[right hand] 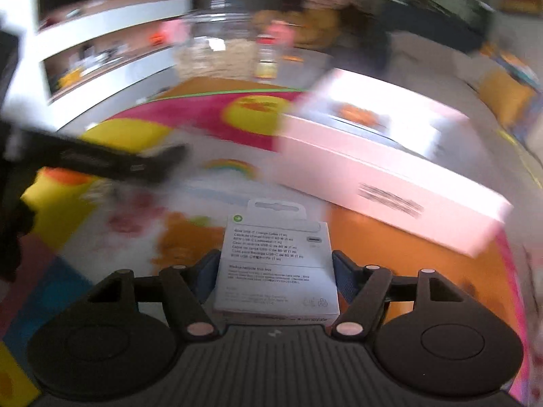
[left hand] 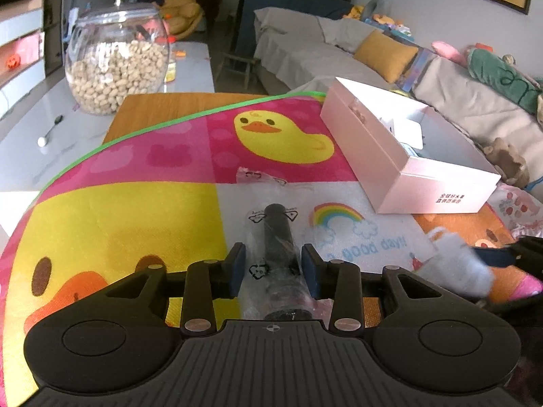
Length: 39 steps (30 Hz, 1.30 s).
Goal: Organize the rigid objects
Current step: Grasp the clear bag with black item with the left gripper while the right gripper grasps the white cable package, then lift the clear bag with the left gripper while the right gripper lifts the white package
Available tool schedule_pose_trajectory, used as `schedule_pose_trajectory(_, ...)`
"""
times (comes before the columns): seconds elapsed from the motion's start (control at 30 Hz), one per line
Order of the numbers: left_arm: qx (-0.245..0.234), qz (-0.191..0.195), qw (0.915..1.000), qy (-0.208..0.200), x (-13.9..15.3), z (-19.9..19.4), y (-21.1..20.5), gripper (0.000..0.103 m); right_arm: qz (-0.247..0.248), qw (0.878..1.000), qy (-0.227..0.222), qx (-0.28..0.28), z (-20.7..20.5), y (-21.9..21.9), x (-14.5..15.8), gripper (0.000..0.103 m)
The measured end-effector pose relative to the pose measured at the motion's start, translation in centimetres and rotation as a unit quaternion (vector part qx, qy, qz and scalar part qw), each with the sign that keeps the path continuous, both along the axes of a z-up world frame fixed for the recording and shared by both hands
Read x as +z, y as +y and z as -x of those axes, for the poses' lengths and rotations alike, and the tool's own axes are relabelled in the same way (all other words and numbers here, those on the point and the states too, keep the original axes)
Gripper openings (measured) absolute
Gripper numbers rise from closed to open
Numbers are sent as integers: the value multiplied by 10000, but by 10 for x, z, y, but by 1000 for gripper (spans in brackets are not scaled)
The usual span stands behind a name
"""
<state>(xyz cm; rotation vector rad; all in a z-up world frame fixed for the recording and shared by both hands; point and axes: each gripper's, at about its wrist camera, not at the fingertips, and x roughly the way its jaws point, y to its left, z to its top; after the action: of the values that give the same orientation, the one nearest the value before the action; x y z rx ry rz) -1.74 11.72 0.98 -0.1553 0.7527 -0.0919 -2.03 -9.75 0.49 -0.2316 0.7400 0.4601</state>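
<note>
Left fingers (left hand: 237,264) apart beside bagged black cylinder (left hand: 279,237), long axis pointing away; right fingers (right hand: 342,271) clamping cable box (right hand: 276,264).

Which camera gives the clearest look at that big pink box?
The left wrist view: the pink box is sharp there, open, with items inside. The right wrist view shows it only as a motion-blurred shape.

We note a black cylinder (left hand: 279,237) bagged in clear plastic, lying flat mid-mat (left hand: 135,210); a white cable box (right hand: 276,271); an open white carton (left hand: 407,156) at the mat's far right edge.
</note>
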Motion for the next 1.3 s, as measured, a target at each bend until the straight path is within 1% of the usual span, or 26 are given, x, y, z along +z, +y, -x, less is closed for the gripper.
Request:
schedule_pose_trajectory(0.07,4,-102,9999,-118,-2,3,-4,40,-71,9993,126,-340,-3,-17,-3,69)
schedule_pose_trajectory(0.13,-20,-304,9992,-267,-5,8,-12,40,-284,9981,231,-495,-6,-31,-6,69)
schedule_pose_trajectory(0.2,-114,-569,9976,-367,-6,14,-21,37,-284,9978,189,-566,-2,-35,-7,69)
schedule_pose_trajectory(0.23,-176,-653,9970,-375,-5,18,-26,34,-243,9980,138,-572,1,-35,-7,69)
schedule_pose_trajectory(0.27,-229,-657,9969,-358,-5,22,-29,32,-182,9982,57,-569,5,-33,-7,69)
schedule_pose_trajectory(0.4,-800,-344,9959,-244,0,48,-40,28,-34,9987,-196,-459,20,-37,-3,69)
schedule_pose_trajectory(0.53,-1173,-28,9929,-191,7,69,-51,24,-266,9974,-282,-604,36,-63,10,69)
schedule_pose_trajectory(0.57,-1245,103,9919,-221,12,71,-53,21,-340,9967,-346,-654,38,-70,16,69)
schedule_pose_trajectory(0.6,-1311,245,9906,-293,19,72,-54,17,-443,9954,-449,-719,42,-77,25,69)
schedule_pose_trajectory(0.7,-1459,616,9849,-701,51,65,-57,17,-832,9891,-852,-869,48,-96,55,69)
schedule_pose_trajectory(0.77,-1550,707,9805,-984,78,55,-62,17,-1049,9817,-1217,-1019,50,-106,79,69)
schedule_pose_trajectory(0.83,-1585,656,9781,-1178,97,44,-69,17,-1175,9735,-1571,-1175,51,-114,98,69)
schedule_pose_trajectory(0.87,-1598,632,9782,-1165,101,40,-72,17,-1189,9705,-1685,-1245,50,-118,104,69)
schedule_pose_trajectory(0.9,-1628,588,9792,-1062,103,36,-75,17,-1166,9690,-1745,-1306,50,-121,106,69)
schedule_pose_trajectory(0.97,-1619,312,9830,-808,97,36,-84,19,-1064,9689,-1731,-1416,49,-125,102,69)
schedule_pose_trajectory(1.03,-1540,-112,9868,-488,81,43,-93,19,-914,9728,-1569,-1440,46,-125,88,69)
schedule_pose_trajectory(1.07,-1561,-308,9869,-273,70,48,-97,19,-798,9754,-1472,-1436,43,-122,78,69)
schedule_pose_trajectory(1.1,-1623,-435,9858,-49,58,53,-100,19,-683,9777,-1380,-1428,41,-118,69,69)
schedule_pose_trajectory(1.2,-1653,-584,9833,500,28,63,-101,23,-487,9839,-996,-1401,24,-109,40,69)
schedule_pose_trajectory(1.27,-1611,-843,9827,357,15,70,-103,35,-477,9866,-717,-1386,17,-105,25,69)
schedule_pose_trajectory(1.3,-1621,-915,9820,313,11,71,-103,38,-477,9874,-609,-1379,15,-103,20,69)
